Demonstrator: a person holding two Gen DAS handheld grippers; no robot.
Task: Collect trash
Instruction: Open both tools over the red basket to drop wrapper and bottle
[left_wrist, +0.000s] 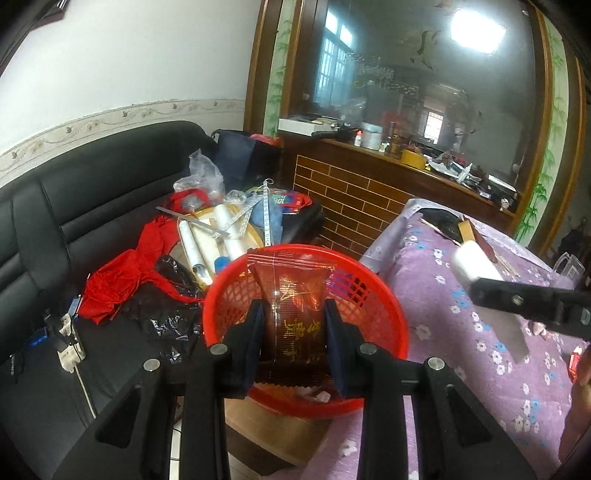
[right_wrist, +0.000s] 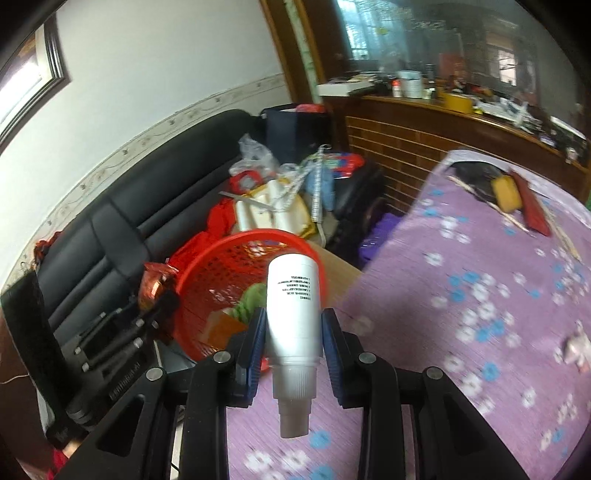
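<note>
The red-brown snack wrapper (left_wrist: 293, 314) hangs over the red basket (left_wrist: 373, 291), clamped between the left gripper (left_wrist: 294, 332) fingers. The white bottle (right_wrist: 293, 306), pinched by the right gripper (right_wrist: 293, 339), sits just short of the basket's rim. Judged best: release the wrapper above the basket's middle, then carry the bottle over the rim before letting go.

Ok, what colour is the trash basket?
Red basket, seen best from the left wrist view.

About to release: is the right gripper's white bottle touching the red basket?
Cannot tell. In the right wrist view the white bottle overlaps the red basket rim, without plainly showing contact or gap.
</note>
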